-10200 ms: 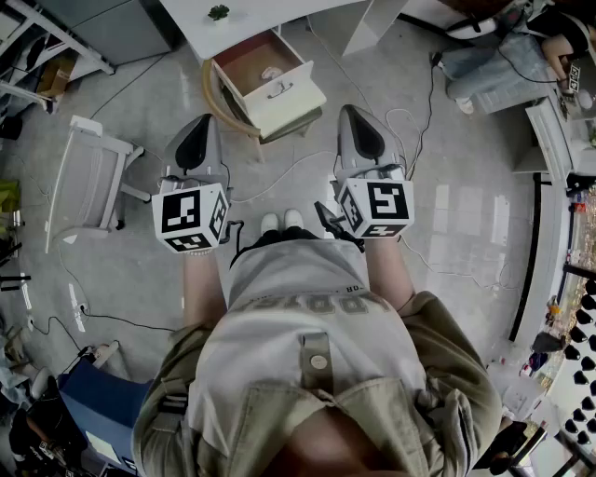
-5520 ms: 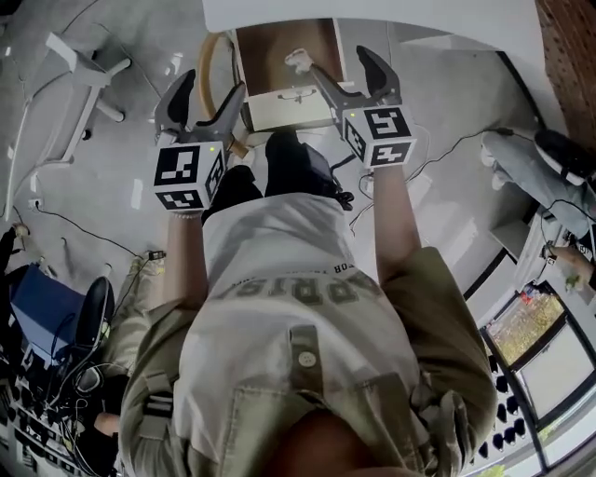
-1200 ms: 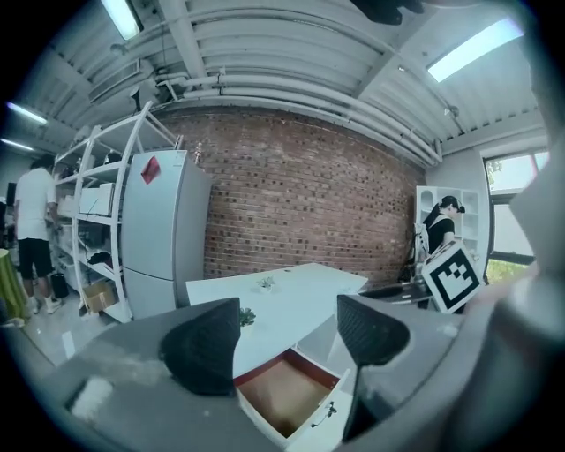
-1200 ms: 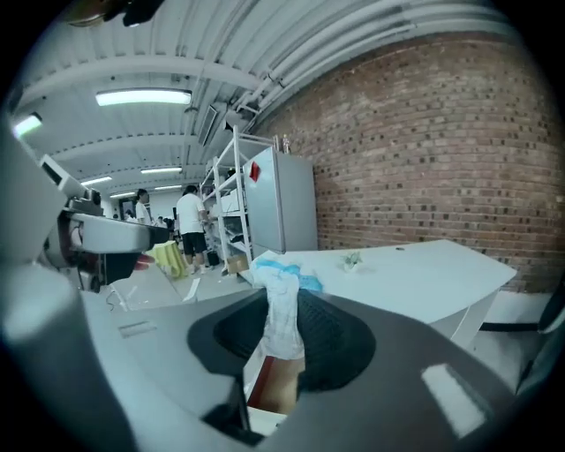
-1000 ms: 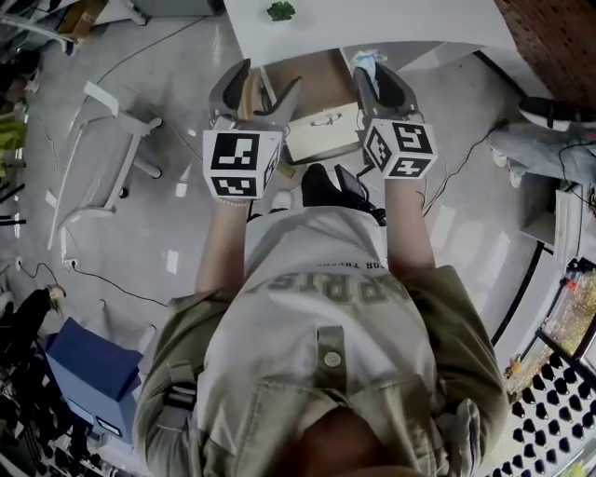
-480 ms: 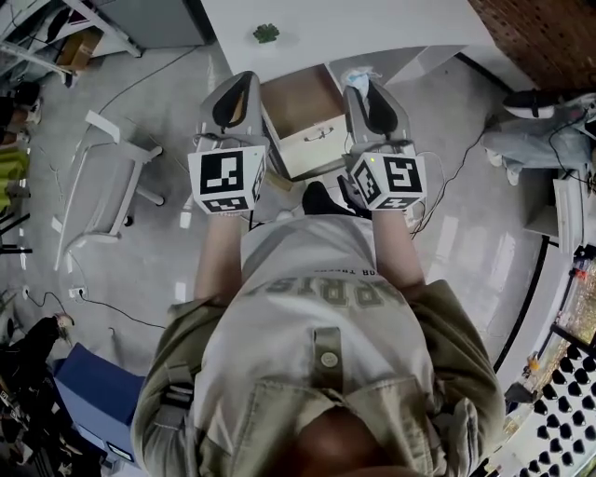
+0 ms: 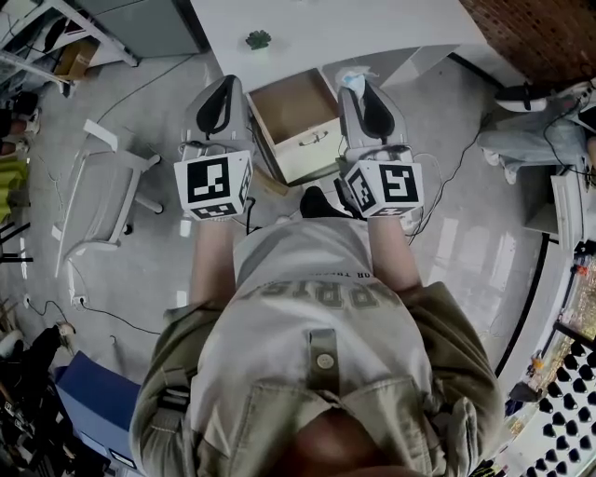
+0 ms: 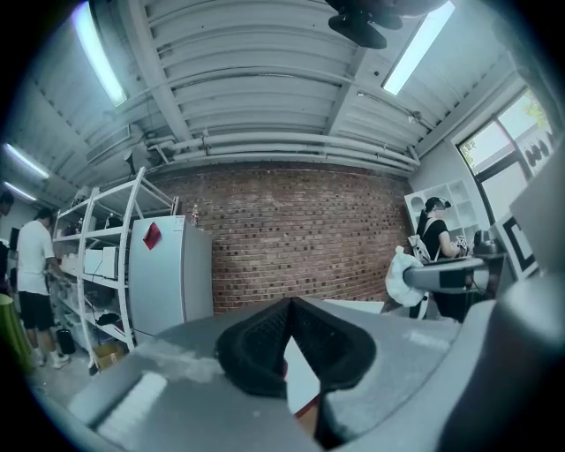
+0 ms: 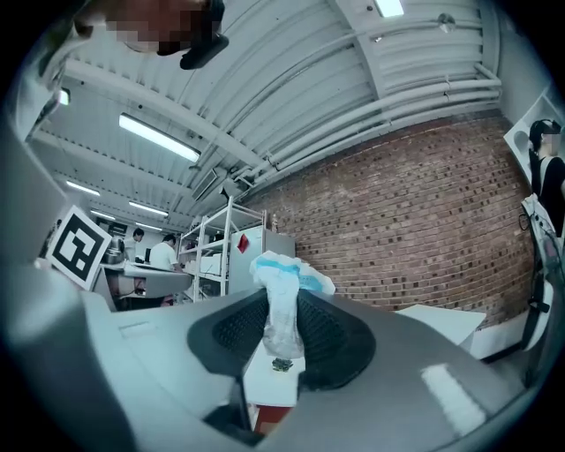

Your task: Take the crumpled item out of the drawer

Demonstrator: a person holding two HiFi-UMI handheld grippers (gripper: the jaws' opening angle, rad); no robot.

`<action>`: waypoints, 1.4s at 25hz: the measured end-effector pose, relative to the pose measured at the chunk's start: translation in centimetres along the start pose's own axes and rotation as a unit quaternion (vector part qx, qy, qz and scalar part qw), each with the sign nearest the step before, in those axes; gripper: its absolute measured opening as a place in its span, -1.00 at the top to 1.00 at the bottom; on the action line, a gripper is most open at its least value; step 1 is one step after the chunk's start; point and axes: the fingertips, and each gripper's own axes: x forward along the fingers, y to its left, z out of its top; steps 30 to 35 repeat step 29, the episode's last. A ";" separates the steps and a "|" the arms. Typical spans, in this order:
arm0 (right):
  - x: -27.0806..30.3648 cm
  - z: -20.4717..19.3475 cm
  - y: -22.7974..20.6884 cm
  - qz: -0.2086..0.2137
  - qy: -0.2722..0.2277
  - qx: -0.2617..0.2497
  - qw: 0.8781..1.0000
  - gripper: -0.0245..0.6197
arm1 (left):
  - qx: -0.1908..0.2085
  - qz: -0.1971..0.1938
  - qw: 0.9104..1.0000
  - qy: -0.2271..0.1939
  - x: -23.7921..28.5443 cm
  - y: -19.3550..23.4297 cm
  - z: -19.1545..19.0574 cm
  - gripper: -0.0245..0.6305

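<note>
Right gripper (image 9: 281, 340) — fingers clamped on the crumpled item (image 9: 284, 291), held up beside the open drawer (image 7: 312, 149). Left gripper (image 8: 289, 309) — fingers pressed together, gripping nothing.

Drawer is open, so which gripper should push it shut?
Left, probably. The left gripper is shut on nothing, so it can nudge the drawer; the right gripper is busy squeezing the crumpled item.

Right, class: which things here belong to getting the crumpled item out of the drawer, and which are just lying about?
Job: crumpled item, clamped in right gripper; open drawer; left gripper, shut and empty.
Lying about: white chair; small plant on desk; floor cables.
</note>
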 end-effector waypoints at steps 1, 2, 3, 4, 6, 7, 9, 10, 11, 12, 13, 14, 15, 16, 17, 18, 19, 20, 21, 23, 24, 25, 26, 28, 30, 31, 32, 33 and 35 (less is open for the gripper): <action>0.0 0.2 0.0 0.000 -0.003 -0.001 1.000 0.60 | 0.001 0.001 1.000 0.000 0.0 0.1 0.0 0.91; 0.0 0.4 0.0 -0.002 -0.004 -0.003 1.000 0.60 | 0.002 0.003 1.000 0.001 0.0 0.1 0.1 0.91; 0.0 0.5 0.0 -0.005 -0.004 -0.005 1.000 0.61 | 0.002 0.004 1.000 0.001 0.0 0.2 0.1 0.91; 0.0 0.5 -0.1 -0.009 -0.001 -0.007 1.000 0.65 | 0.002 0.004 1.000 0.001 0.0 0.3 0.2 0.91; 0.0 0.3 -0.4 -0.016 0.007 -0.005 1.000 0.70 | 0.001 0.004 1.000 0.002 0.0 0.4 0.1 0.91; -0.1 0.1 -0.5 -0.018 0.009 -0.003 1.000 0.70 | 0.000 0.005 1.000 0.003 0.0 0.5 0.0 0.91; -0.2 0.0 -0.5 -0.018 0.011 -0.003 1.000 0.71 | -0.002 0.008 1.000 0.004 -0.1 0.5 -0.2 0.91; -0.3 0.0 -0.6 -0.017 0.011 -0.003 1.000 0.71 | -0.002 0.009 1.000 0.005 -0.1 0.5 -0.2 0.91; -0.3 0.0 -0.6 -0.016 0.010 -0.004 1.000 0.71 | -0.003 0.009 1.000 0.005 -0.1 0.5 -0.3 0.91; -0.4 0.0 -0.6 -0.015 0.010 -0.005 1.000 0.71 | -0.004 0.010 1.000 0.005 -0.1 0.4 -0.3 0.91; -0.4 0.0 -0.6 -0.014 0.009 -0.005 1.000 0.71 | -0.004 0.010 1.000 0.006 0.0 0.4 -0.4 0.91; -0.4 0.0 -0.6 -0.014 0.009 -0.005 1.000 0.71 | -0.005 0.010 1.000 0.006 0.0 0.5 -0.5 0.91; -0.3 0.0 -0.6 -0.013 0.008 -0.006 1.000 0.71 | -0.006 0.010 1.000 0.006 0.0 0.5 -0.6 0.91; -0.3 0.0 -0.5 -0.012 0.008 -0.006 1.000 0.71 | -0.006 0.010 1.000 0.007 0.0 0.5 -0.7 0.91; -0.3 -0.1 -0.4 -0.011 0.008 -0.007 1.000 0.71 | -0.007 0.010 1.000 0.007 0.0 0.5 -0.8 0.91; -0.4 -0.1 -0.4 -0.011 0.009 -0.008 1.000 0.71 | -0.008 0.010 1.000 0.008 0.0 0.5 -0.8 0.91; -0.4 -0.1 -0.4 -0.010 0.009 -0.008 1.000 0.71 | -0.008 0.009 1.000 0.008 0.0 0.4 -0.8 0.91; -0.5 -0.1 -0.5 -0.010 0.009 -0.009 1.000 0.71 | -0.008 0.009 1.000 0.008 0.0 0.3 -0.9 0.91; -0.5 -0.1 -0.5 -0.009 0.009 -0.010 1.000 0.71 | -0.009 0.008 1.000 0.009 0.1 0.2 -0.9 0.91; -0.5 -0.1 -0.5 -0.008 0.010 -0.010 1.000 0.71 | -0.010 0.008 1.000 0.010 0.2 0.1 -0.9 0.91; -0.5 -0.1 -0.5 -0.008 0.010 -0.010 1.000 0.71 | -0.010 0.007 1.000 0.011 0.2 0.1 -0.9 0.91; -0.5 -0.1 -0.4 -0.007 0.010 -0.010 1.000 0.71 | -0.010 0.007 1.000 0.011 0.2 0.1 -1.0 0.91; -0.5 -0.1 -0.3 -0.006 0.010 -0.010 1.000 0.71 | -0.010 0.007 1.000 0.012 0.2 0.1 -1.0 0.91; -0.5 -0.2 -0.3 -0.005 0.010 -0.011 1.000 0.71 | -0.010 0.007 1.000 0.013 0.2 0.1 -1.1 0.91; -0.5 -0.2 -0.2 -0.004 0.010 -0.011 1.000 0.71 | -0.010 0.007 1.000 0.014 0.2 0.1 -1.2 0.91; -0.5 -0.2 -0.2 -0.004 0.010 -0.011 1.000 0.71 | -0.010 0.007 1.000 0.014 0.2 0.1 -1.2 0.91; -0.5 -0.2 -0.2 -0.004 0.010 -0.011 1.000 0.71 | -0.010 0.007 1.000 0.014 0.2 0.1 -1.2 0.91; -0.5 -0.2 -0.2 -0.004 0.010 -0.011 1.000 0.71 | -0.010 0.007 1.000 0.014 0.2 0.1 -1.2 0.91; -0.5 -0.2 -0.2 -0.004 0.010 -0.011 1.000 0.71 | -0.010 0.007 1.000 0.014 0.2 0.1 -1.2 0.91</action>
